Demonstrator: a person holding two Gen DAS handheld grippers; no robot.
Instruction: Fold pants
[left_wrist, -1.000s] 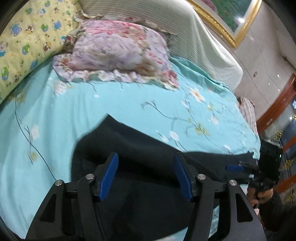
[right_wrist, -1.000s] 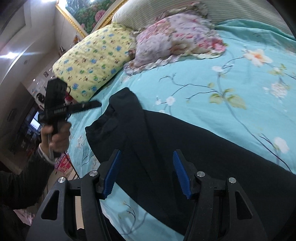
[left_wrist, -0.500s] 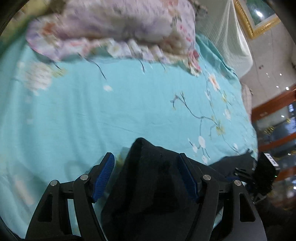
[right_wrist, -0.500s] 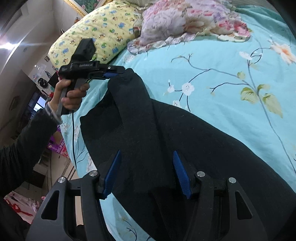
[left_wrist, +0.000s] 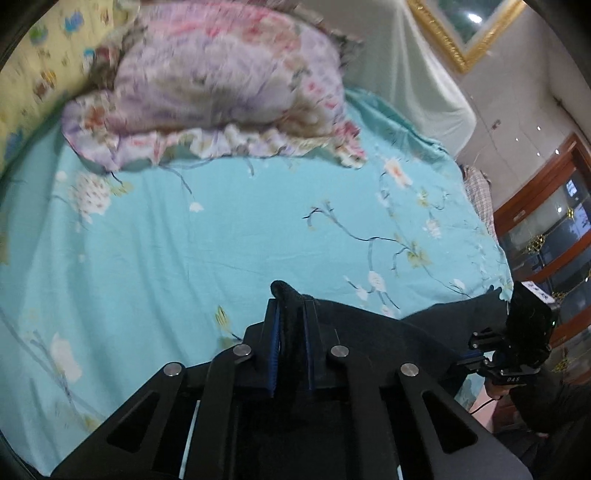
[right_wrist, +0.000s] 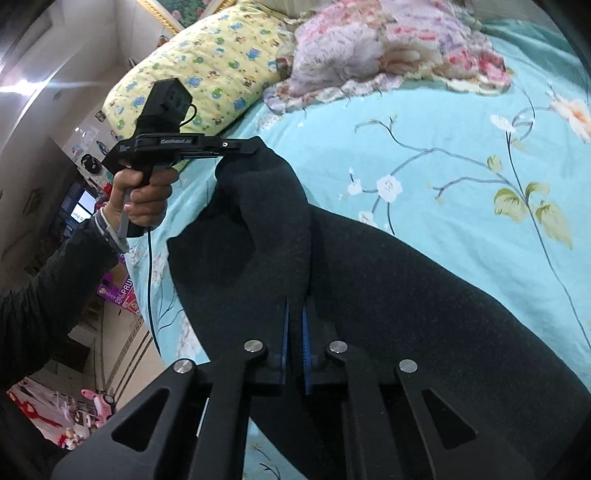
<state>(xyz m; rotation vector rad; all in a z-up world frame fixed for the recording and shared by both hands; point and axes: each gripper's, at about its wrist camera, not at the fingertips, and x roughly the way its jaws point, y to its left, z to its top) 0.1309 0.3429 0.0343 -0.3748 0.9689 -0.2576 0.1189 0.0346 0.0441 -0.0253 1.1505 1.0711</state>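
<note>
We see the black pants spread across the turquoise flowered bed sheet, dark, soft and matte, one end lifted into a narrow raised fold. Our left claw is clenched on a bunched edge of the fabric. Our right claw pinches another part of the cloth between its blue pads. A floral pillow lies beyond.

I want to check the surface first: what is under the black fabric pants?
Under the black fabric pants lies the turquoise flowered bed sheet, visible around them. The part directly beneath is covered, so anything there cannot be seen.
</note>
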